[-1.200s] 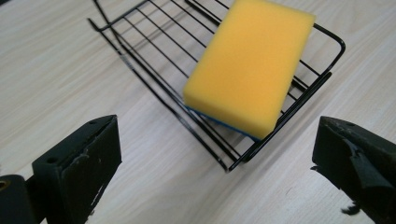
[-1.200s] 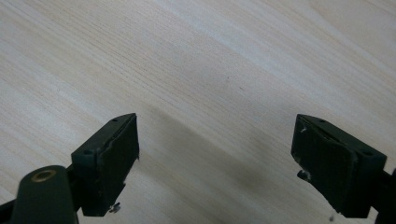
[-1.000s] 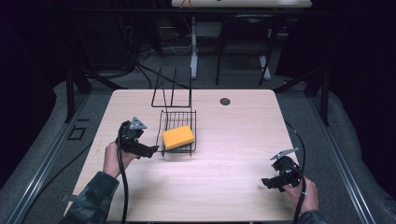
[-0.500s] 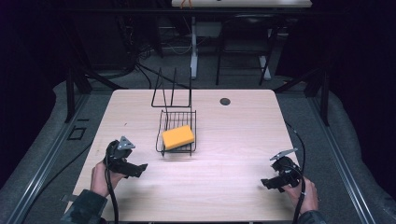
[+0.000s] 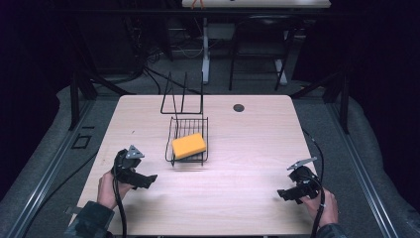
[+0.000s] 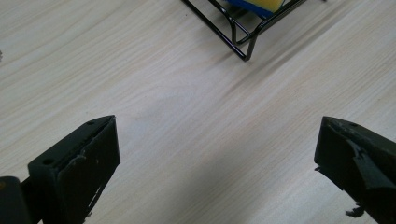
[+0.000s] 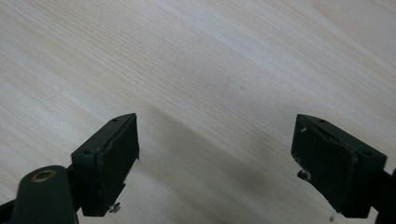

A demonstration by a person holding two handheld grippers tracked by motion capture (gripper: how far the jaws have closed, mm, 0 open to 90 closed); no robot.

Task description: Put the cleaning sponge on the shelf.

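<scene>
A: Largest first: pale wooden table (image 5: 247,148), rounded corners, dark room around. Anything standing on it?

B: Near the middle, a black wire basket (image 5: 174,141) with a tall wire back rising at its far side. Inside, lying flat, a yellow sponge (image 5: 188,146); blue underside glimpsed through the wires in the left gripper view (image 6: 254,4). Farther back, a small dark round disc (image 5: 238,107) set in the tabletop.

A: And the hands?

B: Both low at the near edge. Left gripper (image 5: 144,180) near the front left, just short of the basket's near corner, pointing inward. Right gripper (image 5: 286,194) well apart at the front right corner, over bare wood.

A: Jaws?

B: Spread wide on both, nothing between them. Left gripper view (image 6: 215,154): bare wood between the black pads, basket corner (image 6: 243,44) ahead at the top. Right gripper view (image 7: 215,158): plain wood grain and a soft shadow.

A: How far along, then?

B: Judging by the layout: sponge already resting in the basket, neither gripper touching it or the wires. Looks like the placing is finished, with hands parked at the near edge. Little apparently left, unless the sponge needs squaring up; sits slightly askew to the basket sides.
</scene>
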